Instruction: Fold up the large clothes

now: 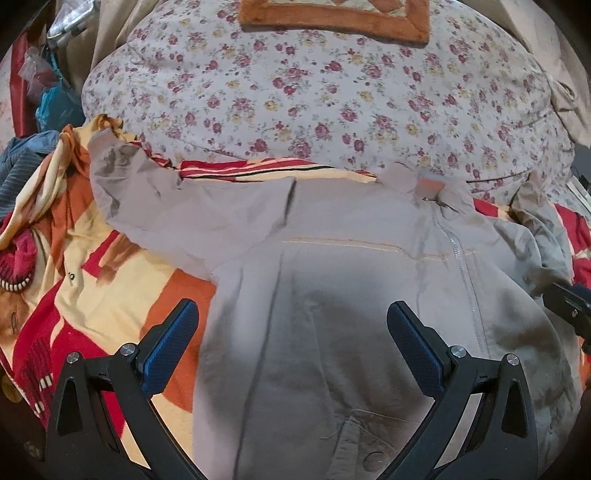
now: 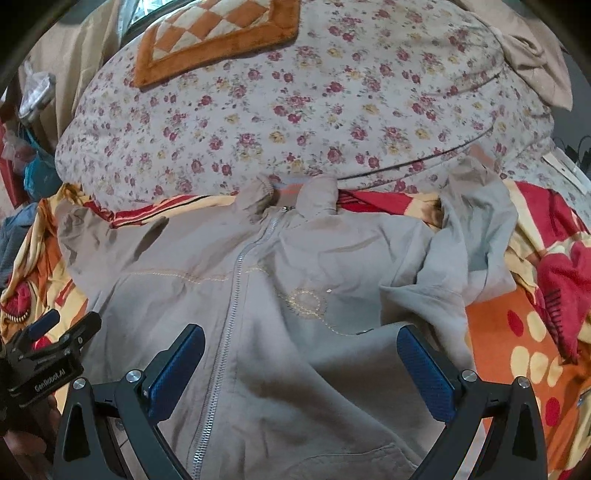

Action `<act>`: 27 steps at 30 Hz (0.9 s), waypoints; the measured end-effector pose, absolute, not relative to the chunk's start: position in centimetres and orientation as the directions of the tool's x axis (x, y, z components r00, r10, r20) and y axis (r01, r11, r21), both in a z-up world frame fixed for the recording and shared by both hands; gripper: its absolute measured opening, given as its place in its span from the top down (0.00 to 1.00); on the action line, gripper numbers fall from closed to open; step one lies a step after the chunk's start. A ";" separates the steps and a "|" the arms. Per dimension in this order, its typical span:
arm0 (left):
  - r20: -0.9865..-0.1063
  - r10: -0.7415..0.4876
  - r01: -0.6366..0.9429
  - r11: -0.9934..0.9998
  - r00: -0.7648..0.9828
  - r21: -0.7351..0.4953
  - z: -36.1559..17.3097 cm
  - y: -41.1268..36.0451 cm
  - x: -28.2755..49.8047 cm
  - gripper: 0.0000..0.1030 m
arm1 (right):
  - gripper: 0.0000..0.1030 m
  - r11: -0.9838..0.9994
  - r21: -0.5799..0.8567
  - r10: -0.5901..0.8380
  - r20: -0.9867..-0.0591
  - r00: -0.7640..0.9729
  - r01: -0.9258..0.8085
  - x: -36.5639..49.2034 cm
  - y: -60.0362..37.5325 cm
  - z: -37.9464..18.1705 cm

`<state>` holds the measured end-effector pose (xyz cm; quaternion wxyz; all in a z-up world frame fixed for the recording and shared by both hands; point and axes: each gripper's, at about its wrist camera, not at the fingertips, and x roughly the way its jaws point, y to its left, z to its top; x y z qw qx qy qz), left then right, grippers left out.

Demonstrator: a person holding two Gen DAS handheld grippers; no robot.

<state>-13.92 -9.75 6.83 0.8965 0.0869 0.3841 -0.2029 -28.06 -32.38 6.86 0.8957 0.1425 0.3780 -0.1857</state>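
A grey-beige zip-up jacket [image 1: 332,258] [image 2: 295,277] lies front up on a patterned blanket, collar toward a floral quilt. Its zipper [image 2: 236,280] runs down the middle and looks closed. One sleeve [image 1: 122,184] stretches out to the left; the other sleeve [image 2: 476,236] lies crumpled at the right. My left gripper [image 1: 293,314] hovers open over the jacket's left half, nothing between its blue pads. My right gripper [image 2: 301,338] stands open above the jacket's right chest, near a stitched round emblem [image 2: 306,301]. The left gripper [image 2: 55,332] also shows at the right wrist view's left edge.
A red, orange and cream blanket [image 1: 92,295] [image 2: 524,332] covers the surface under the jacket. A bulky floral quilt [image 1: 314,103] [image 2: 288,110] rises behind the collar, with an orange checked cushion [image 2: 214,33] on top. Bundled clothes [image 1: 22,166] sit at the far left.
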 end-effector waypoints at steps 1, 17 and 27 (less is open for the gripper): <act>-0.725 -0.297 0.430 0.903 0.622 -0.001 6.7 -9.8 -13.9 0.01 | 0.00 0.889 0.116 -0.225 -0.731 0.644 0.442 -28.1 -32.5 6.9; -0.725 -0.299 0.416 0.909 0.620 -0.019 6.4 -9.3 -13.7 0.01 | 0.00 0.887 0.113 -0.225 -0.740 0.634 0.447 -28.4 -32.6 6.7; -0.724 -0.288 0.419 0.908 0.627 0.001 6.2 -9.5 -13.9 0.01 | 0.00 0.887 0.118 -0.219 -0.744 0.631 0.447 -28.6 -32.5 6.3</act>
